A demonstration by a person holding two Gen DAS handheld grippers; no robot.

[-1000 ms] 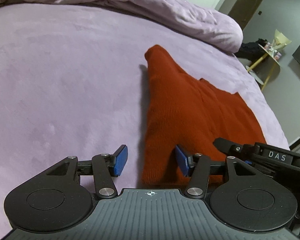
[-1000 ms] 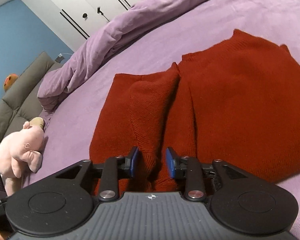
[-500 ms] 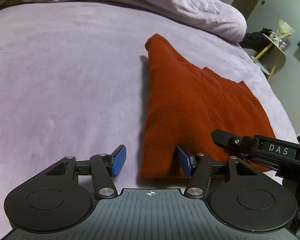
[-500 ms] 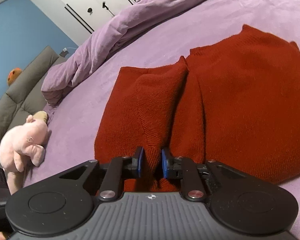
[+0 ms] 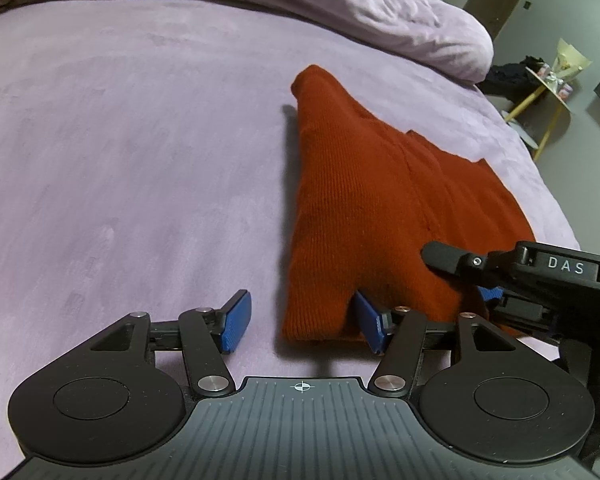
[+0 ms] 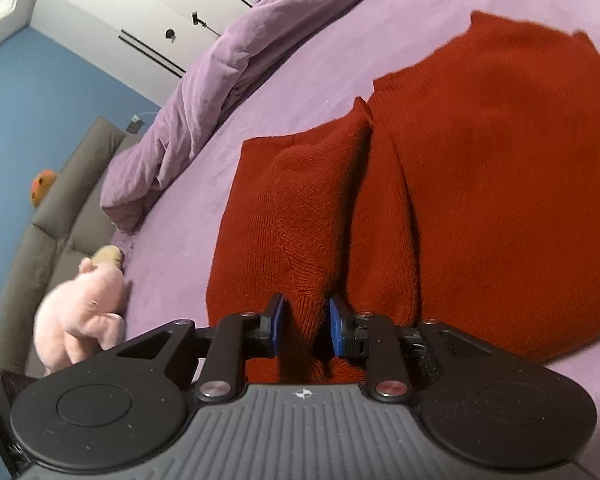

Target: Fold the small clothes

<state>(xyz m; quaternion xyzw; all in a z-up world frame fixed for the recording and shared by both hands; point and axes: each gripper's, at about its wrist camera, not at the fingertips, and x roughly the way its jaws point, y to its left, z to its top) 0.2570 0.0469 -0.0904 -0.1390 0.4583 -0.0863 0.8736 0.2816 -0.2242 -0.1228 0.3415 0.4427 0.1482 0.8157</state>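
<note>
A rust-red knit sweater [image 5: 372, 200] lies partly folded on the lilac bed; it also shows in the right wrist view [image 6: 480, 168]. My left gripper [image 5: 302, 324] is open, its blue pads either side of the sweater's near left corner, the right pad [image 5: 366, 326] tucked at the fabric edge. My right gripper [image 6: 303, 326] is shut on a raised ridge of the sweater's near edge [image 6: 304, 312]. The right gripper's black body [image 5: 540, 276] shows at the right of the left wrist view, over the sweater's near right part.
A rumpled lilac duvet [image 5: 260, 12] lies along the bed's far side. A pink plush pig [image 6: 80, 308] and a grey sofa [image 6: 52, 216] stand left of the bed. A small yellow-legged side table [image 5: 548, 84] is beyond the bed's right edge.
My right gripper has closed from partly open onto a fold of the sweater's near edge and lifted it slightly. My left gripper stayed open and shifted slightly at the sweater's corner.
</note>
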